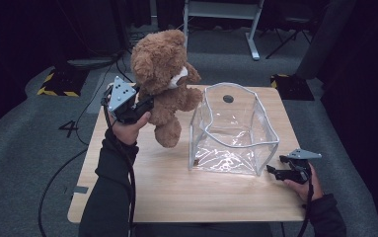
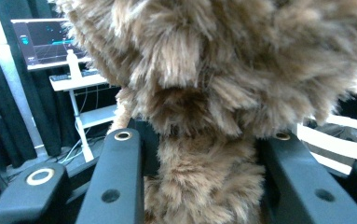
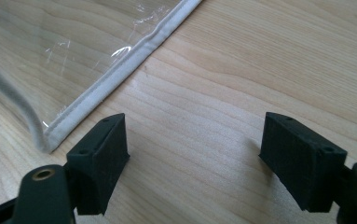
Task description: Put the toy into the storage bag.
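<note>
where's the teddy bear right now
In the high view the teddy bear hangs in the air over the table's far left part, clamped by the left tool, just left of the clear plastic bag.

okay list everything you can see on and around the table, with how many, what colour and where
teddy bear: one, brown, lifted above the table's left part, clamped in the left gripper
clear bag: one, transparent with white edging, standing open on the table's right half
table: one, light wood, centre
white desk frame: one, behind the table
left gripper: one, black, shut on the bear
right gripper: one, black, jaws open, low over the table beside the bag's corner
</note>
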Action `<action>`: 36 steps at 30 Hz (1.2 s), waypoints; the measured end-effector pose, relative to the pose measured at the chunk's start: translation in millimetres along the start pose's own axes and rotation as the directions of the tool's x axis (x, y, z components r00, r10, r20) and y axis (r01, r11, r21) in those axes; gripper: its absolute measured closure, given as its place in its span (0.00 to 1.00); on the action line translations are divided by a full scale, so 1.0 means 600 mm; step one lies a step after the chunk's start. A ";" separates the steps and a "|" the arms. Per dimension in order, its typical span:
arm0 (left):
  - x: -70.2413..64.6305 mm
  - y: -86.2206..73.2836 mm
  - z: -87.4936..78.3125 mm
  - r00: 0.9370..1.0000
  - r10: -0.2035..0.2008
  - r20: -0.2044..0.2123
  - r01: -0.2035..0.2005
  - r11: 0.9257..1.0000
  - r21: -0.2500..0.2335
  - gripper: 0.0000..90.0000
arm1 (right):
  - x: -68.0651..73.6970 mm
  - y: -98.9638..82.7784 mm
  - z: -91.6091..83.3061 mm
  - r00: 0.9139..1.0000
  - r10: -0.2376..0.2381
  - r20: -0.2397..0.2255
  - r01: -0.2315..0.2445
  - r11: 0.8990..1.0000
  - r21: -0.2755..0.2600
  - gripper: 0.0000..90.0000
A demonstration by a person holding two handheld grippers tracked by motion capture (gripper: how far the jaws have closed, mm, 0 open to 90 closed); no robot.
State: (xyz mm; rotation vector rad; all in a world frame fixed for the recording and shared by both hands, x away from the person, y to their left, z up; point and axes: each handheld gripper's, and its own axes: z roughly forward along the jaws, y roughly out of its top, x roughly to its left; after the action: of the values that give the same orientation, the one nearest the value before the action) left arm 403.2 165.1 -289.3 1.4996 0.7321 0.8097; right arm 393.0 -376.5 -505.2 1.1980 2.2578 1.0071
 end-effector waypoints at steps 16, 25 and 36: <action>-0.007 0.048 0.008 1.000 0.016 0.007 -0.016 1.000 -0.024 0.72 | 0.000 0.000 0.000 1.000 0.000 0.000 0.000 1.000 0.000 0.25; -0.009 0.075 0.010 0.999 0.028 0.022 -0.027 0.999 -0.037 0.72 | 0.000 0.000 0.000 1.000 0.001 0.000 -0.001 1.000 0.000 0.25; -0.031 0.104 0.033 0.997 0.045 0.062 -0.042 0.998 -0.036 0.72 | 0.000 0.000 0.000 1.000 0.001 -0.001 -0.001 1.000 0.000 0.25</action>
State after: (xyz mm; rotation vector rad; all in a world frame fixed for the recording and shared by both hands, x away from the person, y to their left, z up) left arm 408.9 133.9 -229.4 1.5077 0.6375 0.8003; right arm 392.9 -376.5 -505.1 1.1986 2.2584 1.0079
